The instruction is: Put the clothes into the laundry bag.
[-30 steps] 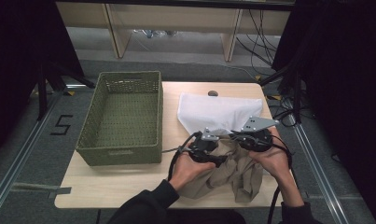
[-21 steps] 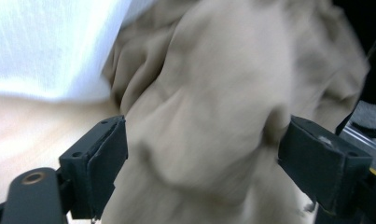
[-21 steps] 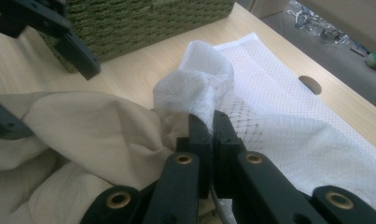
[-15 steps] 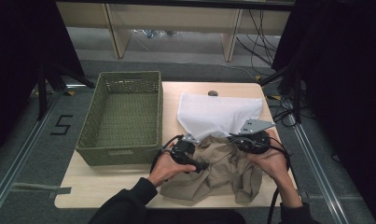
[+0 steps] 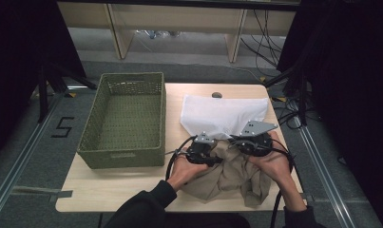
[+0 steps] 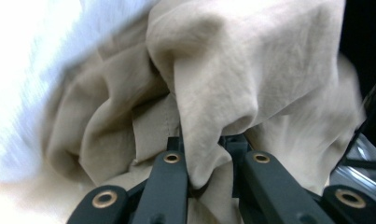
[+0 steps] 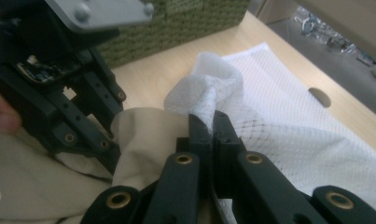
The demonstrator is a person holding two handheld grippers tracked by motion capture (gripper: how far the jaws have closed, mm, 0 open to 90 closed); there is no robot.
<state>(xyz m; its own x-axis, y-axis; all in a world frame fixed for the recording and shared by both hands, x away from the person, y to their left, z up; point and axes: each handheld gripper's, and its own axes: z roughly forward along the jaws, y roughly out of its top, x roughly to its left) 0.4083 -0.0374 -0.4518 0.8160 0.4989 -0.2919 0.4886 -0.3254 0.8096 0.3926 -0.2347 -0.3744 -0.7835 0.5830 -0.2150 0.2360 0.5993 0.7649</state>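
Both grippers are down at the near edge of the table (image 5: pixel 108 190), at about six o'clock from the white mesh bag (image 5: pixel 225 114), and this looks like the stuffing step: the beige garment (image 5: pixel 227 178) lies bunched just below the bag's mouth. The right gripper (image 7: pixel 212 123) has its jaws pinched nearly together on the rim of the mesh bag, a puckered bit of white netting caught between the tips, with the beige cloth pressing up against its nine o'clock side. The left gripper (image 6: pixel 209 154) is narrowed onto a thick fold of the garment, cloth spilling down between the jaws (a soft hold, and it could slip). In the high view the left gripper (image 5: pixel 201 149) and right gripper (image 5: pixel 251 142) sit side by side, near but not touching. My guess at the next move: the right lifts the rim to open the mouth, the left feeds cloth toward twelve o'clock. The green basket (image 5: pixel 91 142) waits at nine o'clock.
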